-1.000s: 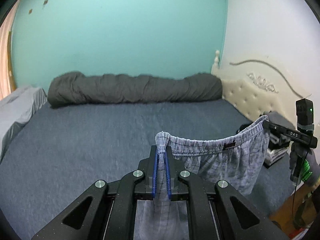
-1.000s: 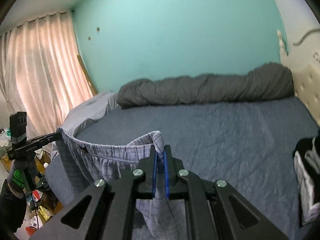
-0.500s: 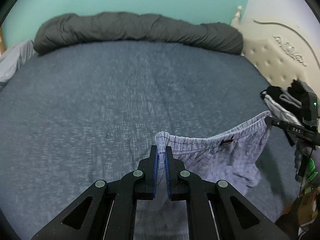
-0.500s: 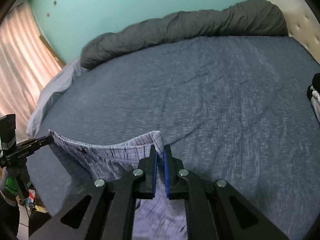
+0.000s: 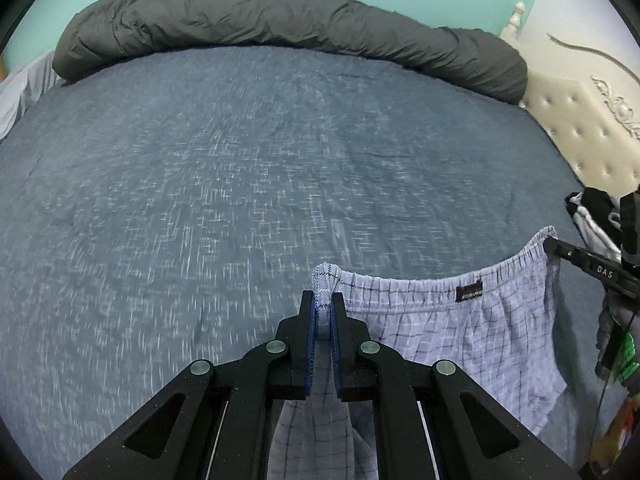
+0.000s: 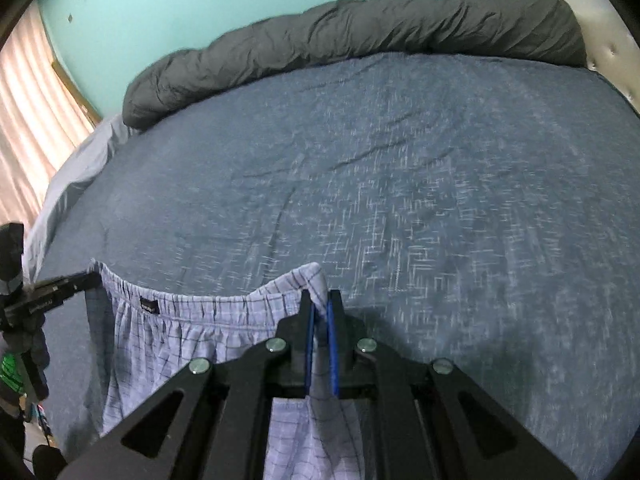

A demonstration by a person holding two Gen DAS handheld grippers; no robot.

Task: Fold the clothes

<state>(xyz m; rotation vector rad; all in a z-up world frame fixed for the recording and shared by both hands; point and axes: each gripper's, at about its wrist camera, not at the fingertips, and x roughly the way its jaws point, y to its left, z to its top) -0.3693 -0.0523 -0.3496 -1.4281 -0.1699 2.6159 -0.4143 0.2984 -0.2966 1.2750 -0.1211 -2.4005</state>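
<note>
Left wrist: left gripper (image 5: 323,312) clamped on waistband corner of checked boxer shorts (image 5: 460,328), hanging above blue bed (image 5: 224,168); right gripper (image 5: 560,249) on far corner.

Right wrist: right gripper (image 6: 320,312) clamped on waistband; shorts (image 6: 192,332) stretched toward left gripper (image 6: 86,280); rolled grey duvet (image 6: 360,40) behind.

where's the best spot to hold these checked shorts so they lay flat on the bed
By the two ends of the elastic waistband, coming from above. The left gripper and right gripper are each shut on one end of the checked shorts, so the waistband spans between them and the legs hang freely above the bed.
</note>
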